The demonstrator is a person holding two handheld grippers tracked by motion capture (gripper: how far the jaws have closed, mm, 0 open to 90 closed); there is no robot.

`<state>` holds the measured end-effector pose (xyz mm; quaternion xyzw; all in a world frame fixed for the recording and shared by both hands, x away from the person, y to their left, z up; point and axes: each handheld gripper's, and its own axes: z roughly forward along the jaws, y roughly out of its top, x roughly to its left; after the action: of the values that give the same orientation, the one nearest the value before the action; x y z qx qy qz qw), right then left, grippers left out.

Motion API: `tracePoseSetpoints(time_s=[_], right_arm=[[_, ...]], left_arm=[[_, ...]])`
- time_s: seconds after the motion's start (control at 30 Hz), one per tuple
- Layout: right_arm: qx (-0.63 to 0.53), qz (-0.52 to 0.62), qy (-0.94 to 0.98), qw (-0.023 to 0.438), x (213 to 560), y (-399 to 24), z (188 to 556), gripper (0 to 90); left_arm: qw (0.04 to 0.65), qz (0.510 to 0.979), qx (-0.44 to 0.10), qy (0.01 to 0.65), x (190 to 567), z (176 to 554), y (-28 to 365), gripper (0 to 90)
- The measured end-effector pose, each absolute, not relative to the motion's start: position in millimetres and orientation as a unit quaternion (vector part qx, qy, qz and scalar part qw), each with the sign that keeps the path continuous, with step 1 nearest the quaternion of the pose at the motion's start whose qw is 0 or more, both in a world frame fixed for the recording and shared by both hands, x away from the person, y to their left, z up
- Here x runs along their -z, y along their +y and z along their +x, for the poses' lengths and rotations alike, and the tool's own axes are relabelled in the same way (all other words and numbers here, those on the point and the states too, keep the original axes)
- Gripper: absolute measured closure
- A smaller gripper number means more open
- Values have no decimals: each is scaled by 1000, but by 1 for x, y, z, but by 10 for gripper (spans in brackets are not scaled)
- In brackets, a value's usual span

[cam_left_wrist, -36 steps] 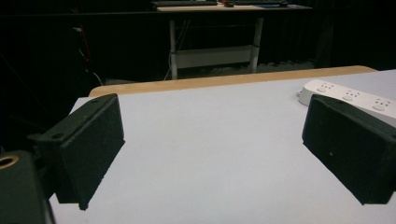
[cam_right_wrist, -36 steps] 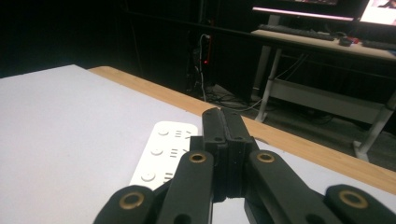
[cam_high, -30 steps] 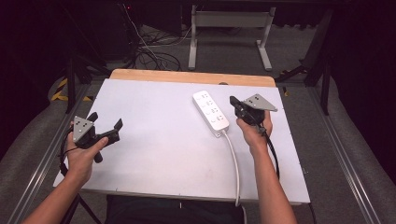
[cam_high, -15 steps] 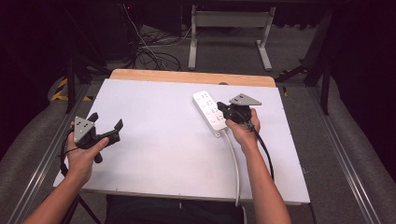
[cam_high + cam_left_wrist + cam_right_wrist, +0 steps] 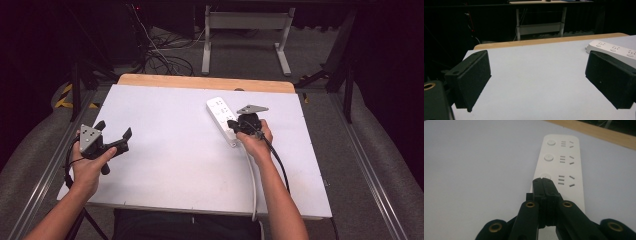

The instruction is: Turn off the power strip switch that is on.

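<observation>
Lying flat on the white table [image 5: 175, 165], right of centre and toward the far edge: a white power strip [image 5: 221, 119], long axis running near-to-far and angled slightly left at the far end, its white cord [image 5: 252, 180] trailing toward the near edge. Resting over the strip's near end: the right gripper [image 5: 233, 126], held in the right hand [image 5: 256, 141], jaws pressed together with nothing between them. Showing in the right gripper view: the closed tips [image 5: 543, 182] sitting right at the nearest round button [image 5: 545, 175] of the strip [image 5: 560, 170], two more buttons lining up farther along; touching or just above, cannot tell. Hovering at the left near side of the table, well apart from the strip: the left gripper [image 5: 114, 135], gripped by the left hand [image 5: 90, 167], jaws spread wide and empty. Appearing in the left gripper view: both black pads [image 5: 471, 77] flanking bare table, the strip [image 5: 614, 48] lying beyond the right pad.
</observation>
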<state>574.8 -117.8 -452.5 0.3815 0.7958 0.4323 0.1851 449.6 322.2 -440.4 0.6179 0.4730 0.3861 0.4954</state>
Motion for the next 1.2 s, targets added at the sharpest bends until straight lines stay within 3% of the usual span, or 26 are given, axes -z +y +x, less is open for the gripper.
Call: tracePoseSetpoints(time_s=[0.87, 1.2], right_arm=[[-401, 399, 804, 182, 466, -111, 578, 900], [-377, 391, 812, 213, 464, -103, 574, 900]], left_arm=[[492, 624, -384, 471, 441, 450, 320, 72], [491, 629, -382, 466, 441, 450, 318, 80]])
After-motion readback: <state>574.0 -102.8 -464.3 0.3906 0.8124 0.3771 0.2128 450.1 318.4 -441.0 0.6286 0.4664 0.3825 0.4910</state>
